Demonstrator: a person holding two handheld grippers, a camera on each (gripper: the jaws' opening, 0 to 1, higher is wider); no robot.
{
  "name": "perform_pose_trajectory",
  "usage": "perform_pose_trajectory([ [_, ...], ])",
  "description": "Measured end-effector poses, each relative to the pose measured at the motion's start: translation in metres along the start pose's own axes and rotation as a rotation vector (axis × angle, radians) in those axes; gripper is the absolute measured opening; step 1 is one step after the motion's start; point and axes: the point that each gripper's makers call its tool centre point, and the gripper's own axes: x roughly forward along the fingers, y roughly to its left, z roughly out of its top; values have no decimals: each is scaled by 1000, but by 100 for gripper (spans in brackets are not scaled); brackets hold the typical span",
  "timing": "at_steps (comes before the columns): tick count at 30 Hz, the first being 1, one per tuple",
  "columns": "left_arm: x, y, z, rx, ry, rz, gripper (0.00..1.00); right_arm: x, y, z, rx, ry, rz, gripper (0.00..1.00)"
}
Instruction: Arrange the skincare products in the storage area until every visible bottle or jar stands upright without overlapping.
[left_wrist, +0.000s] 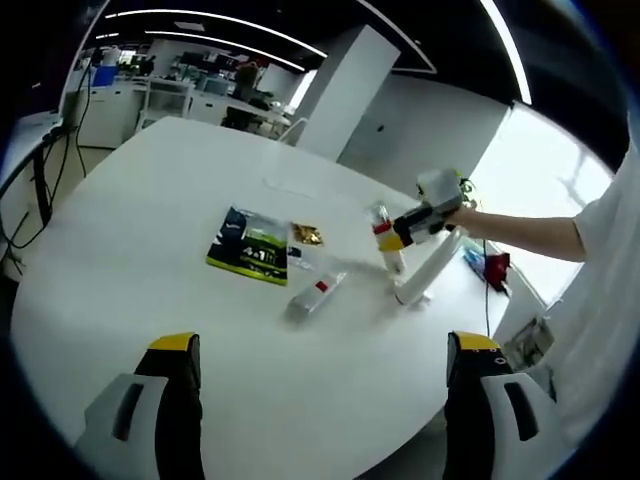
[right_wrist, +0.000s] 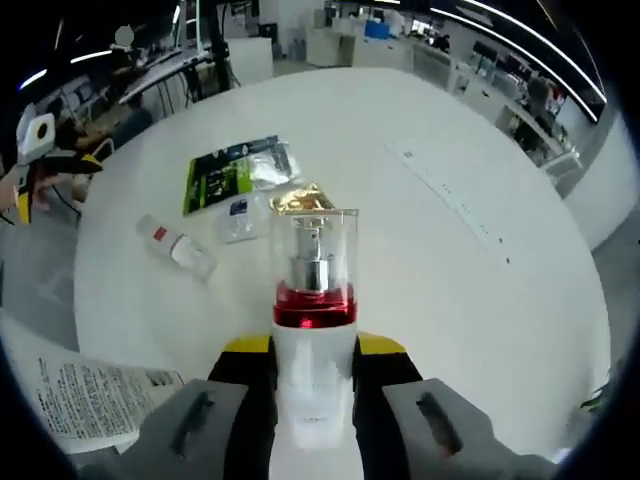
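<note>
The round table (left_wrist: 150, 260) is plain white. A white pump bottle with a red collar, silver pump and clear cap (right_wrist: 314, 330) sits between grey gripper jaws tipped in yellow and black (right_wrist: 312, 365). A green and black foil sachet with silver edges (right_wrist: 235, 172) lies beside a small gold foil packet (right_wrist: 302, 198). A clear tube with a red label (left_wrist: 316, 295) lies flat. The other gripper's grey jaws (left_wrist: 322, 385) carry yellow tips too.
</note>
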Motion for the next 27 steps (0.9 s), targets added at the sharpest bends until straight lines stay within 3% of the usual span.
perform_pose_trajectory([
  [4, -1, -1, -1, 11, -1, -6, 95, -19, -4, 4, 45, -43, -35, 27],
  [17, -5, -21, 7, 49, -15, -52, 95, -68, -23, -18, 117, -100, -146, 26],
  [27, -6, -39, 6, 92, -3, -101, 95, -108, -5, -43, 198, -150, -209, 26],
])
